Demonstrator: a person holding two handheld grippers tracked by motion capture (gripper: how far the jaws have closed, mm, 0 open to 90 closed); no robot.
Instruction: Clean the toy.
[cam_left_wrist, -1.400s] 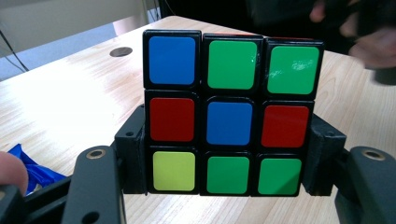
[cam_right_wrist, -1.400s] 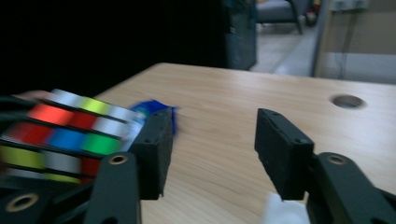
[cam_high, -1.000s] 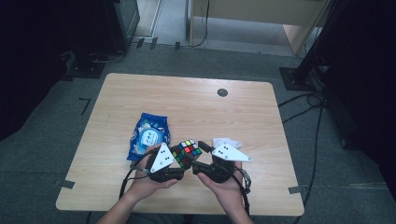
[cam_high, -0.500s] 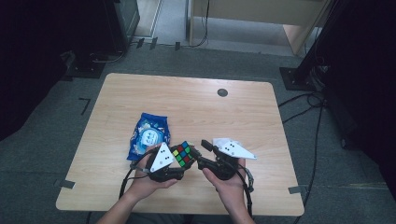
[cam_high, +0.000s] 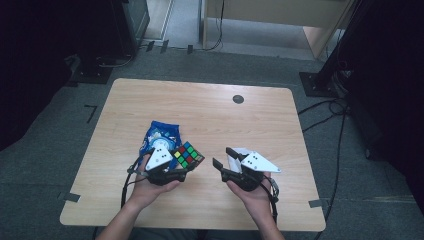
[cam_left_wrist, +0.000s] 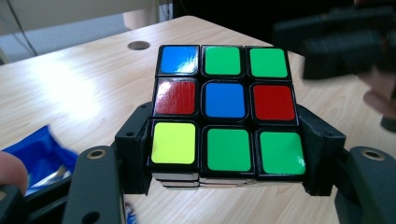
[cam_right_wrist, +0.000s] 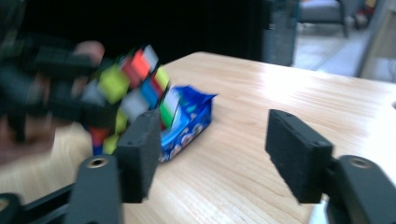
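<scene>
A puzzle cube (cam_left_wrist: 224, 116) is seen clamped between the jaws of the left gripper (cam_left_wrist: 224, 161) in that gripper's view, above the tabletop (cam_high: 280, 125). The right gripper (cam_right_wrist: 219, 154), its jaws just reopened and empty, is shown apart in the high view. No writing can be read on the blue snack bag (cam_high: 159, 135).

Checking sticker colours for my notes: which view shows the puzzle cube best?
The left gripper view: the puzzle cube sits sharp and close between that gripper's jaws, one face fully readable. The high view shows it small; the right gripper view shows it blurred.
</scene>
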